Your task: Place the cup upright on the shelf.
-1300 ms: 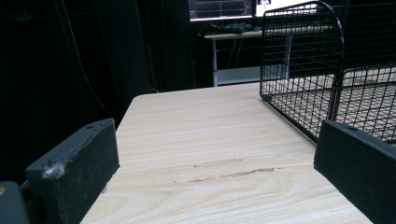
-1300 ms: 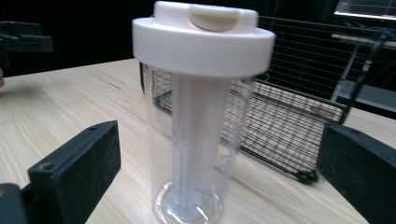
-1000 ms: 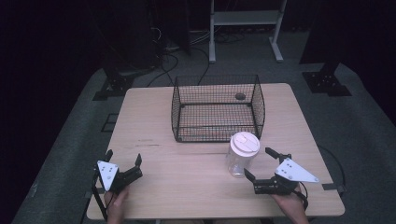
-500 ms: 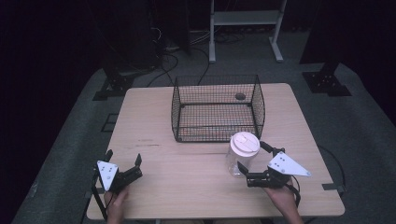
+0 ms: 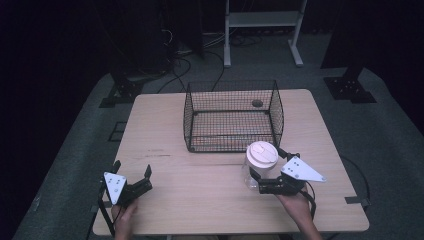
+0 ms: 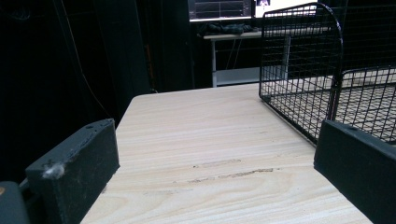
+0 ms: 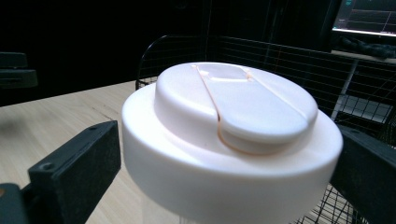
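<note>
A clear jar with a wide white lid [image 5: 262,154] stands upright on the wooden table [image 5: 200,197], just in front of the wire basket's right corner. My right gripper [image 5: 268,164] is open, with one jaw on each side of the jar below its lid. The right gripper view looks at the lid [image 7: 229,126] from very close, between my right gripper's [image 7: 224,154] two black jaws; whether they touch the jar is hidden. At the table's front left, my left gripper [image 5: 133,167] rests open and holds nothing. Bare wood lies between my left gripper's [image 6: 215,154] jaws.
A black wire basket [image 5: 230,84] stands open-topped at the middle back of the table, with a small dark round thing [image 5: 257,103] inside its far right corner. Its near corner [image 6: 299,70] rises at the right of the left gripper view. Cables and stands surround the table.
My right gripper has moved left and forward to the jar, so its jaws now straddle it. The left gripper has stayed where it was.
</note>
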Available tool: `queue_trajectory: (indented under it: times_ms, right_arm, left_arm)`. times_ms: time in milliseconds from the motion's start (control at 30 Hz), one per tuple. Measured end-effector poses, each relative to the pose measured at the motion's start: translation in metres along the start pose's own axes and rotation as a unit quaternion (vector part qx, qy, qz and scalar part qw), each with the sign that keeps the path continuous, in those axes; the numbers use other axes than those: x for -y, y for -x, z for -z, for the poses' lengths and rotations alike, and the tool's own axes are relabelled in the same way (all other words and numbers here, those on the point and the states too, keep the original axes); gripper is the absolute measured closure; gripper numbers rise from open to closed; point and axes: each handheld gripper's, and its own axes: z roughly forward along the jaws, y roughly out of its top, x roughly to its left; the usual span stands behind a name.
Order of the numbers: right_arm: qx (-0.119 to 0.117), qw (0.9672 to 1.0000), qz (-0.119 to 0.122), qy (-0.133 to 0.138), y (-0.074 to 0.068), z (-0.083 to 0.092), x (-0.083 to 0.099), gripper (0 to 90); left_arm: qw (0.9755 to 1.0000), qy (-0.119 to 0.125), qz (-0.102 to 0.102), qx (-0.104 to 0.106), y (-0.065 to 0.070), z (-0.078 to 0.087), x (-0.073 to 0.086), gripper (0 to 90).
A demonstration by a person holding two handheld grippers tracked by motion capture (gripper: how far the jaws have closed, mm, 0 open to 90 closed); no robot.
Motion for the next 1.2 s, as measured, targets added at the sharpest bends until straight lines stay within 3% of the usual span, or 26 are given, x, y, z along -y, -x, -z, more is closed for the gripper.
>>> queue_trajectory:
  times_ms: [300, 733, 933, 1200]
  right_arm:
    - [0.007, 0.9999, 0.001, -0.009, 0.0, -0.009, 0.0, 0.0]
    - [0.006, 0.9999, 0.002, -0.014, 0.0, -0.009, -0.002, 4.4]
    - [0.001, 0.9995, 0.016, -0.026, -0.001, -0.01, -0.008, 4.5]
    - [-0.019, 0.9994, 0.019, -0.023, -0.001, -0.011, -0.021, 4.5]
  left_arm:
    - [1.0, 0.0, 0.0, 0.001, 0.0, 0.0, 0.0, 0.0]
    - [1.0, 0.0, -0.001, 0.001, 0.0, 0.0, 0.0, 0.0]
    - [1.0, 0.0, -0.001, 0.001, 0.0, 0.0, 0.0, 0.0]
    - [1.0, 0.0, -0.001, 0.001, 0.0, 0.0, 0.0, 0.0]
